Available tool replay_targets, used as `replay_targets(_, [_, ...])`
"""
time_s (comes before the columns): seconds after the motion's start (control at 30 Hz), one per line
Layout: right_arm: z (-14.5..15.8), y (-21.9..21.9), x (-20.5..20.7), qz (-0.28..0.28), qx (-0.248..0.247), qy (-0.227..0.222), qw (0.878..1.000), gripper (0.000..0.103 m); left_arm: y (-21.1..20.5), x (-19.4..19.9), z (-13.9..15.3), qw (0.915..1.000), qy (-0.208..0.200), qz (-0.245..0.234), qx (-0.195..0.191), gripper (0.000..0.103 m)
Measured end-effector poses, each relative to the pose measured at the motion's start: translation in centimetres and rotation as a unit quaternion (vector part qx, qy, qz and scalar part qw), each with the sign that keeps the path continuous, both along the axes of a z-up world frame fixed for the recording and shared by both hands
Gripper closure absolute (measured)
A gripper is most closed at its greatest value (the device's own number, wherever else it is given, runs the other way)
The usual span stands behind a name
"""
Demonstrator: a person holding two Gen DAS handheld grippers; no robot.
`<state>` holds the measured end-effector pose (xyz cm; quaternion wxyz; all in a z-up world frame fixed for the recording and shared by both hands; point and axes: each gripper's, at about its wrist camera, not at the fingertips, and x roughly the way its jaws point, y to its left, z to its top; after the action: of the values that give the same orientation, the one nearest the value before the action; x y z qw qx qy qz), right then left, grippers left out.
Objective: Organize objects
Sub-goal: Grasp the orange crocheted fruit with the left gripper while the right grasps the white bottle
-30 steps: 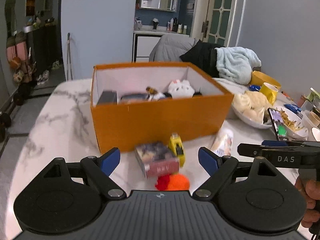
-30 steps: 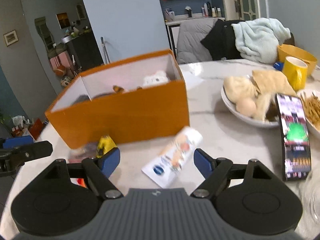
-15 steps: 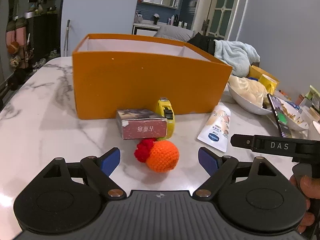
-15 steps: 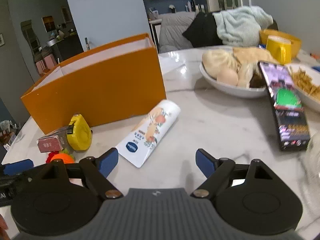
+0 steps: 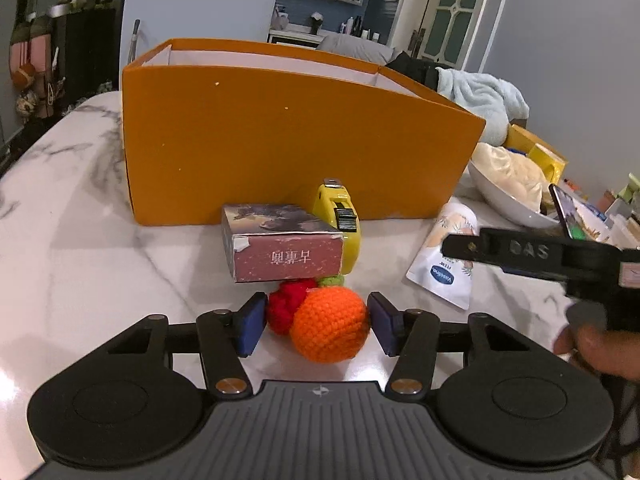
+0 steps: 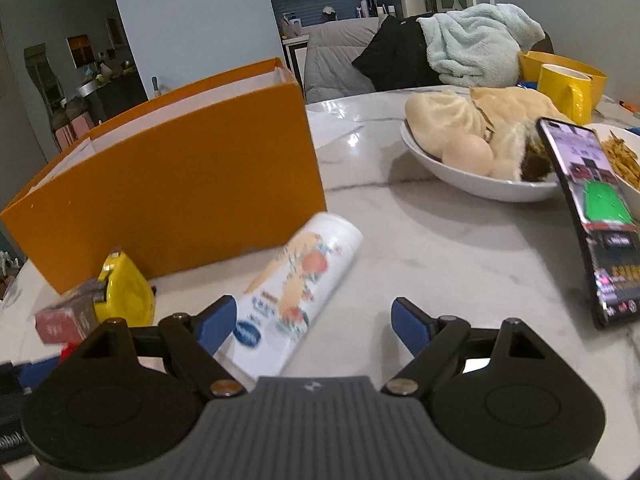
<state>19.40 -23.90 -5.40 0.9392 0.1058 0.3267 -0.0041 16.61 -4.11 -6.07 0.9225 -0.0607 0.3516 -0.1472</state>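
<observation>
One orange box [image 5: 288, 136] stands mid-frame on the marble bench [image 5: 80, 240]. In front of it: one small red carton [image 5: 286, 254], one yellow tape measure [image 5: 340, 220], one lotion tube [image 6: 296, 296]. One crocheted fruit toy [image 5: 324, 322], lower centre, sits between the left tongs [image 5: 318, 324], pads touching its sides, grasping it. Right tongs [image 6: 312, 326] spread wide, released, over the tube's end.
</observation>
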Motion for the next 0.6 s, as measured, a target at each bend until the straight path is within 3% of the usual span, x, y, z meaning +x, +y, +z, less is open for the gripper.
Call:
replay_targets(0.33, [-0.7, 2.6, 4.2, -0.036, -0.053, 0.026, 0.998, 0.026, 0.8, -0.4, 0.2, 0.9999, 0.007, 0.002, -0.008, 0.039])
replay_targets(0.6, [-0.9, 3.1, 3.9, -0.021, -0.092, 0.027, 0.995, 0.036, 0.9, -0.6, 0.3, 0.9999, 0.007, 0.006, -0.007, 0.04])
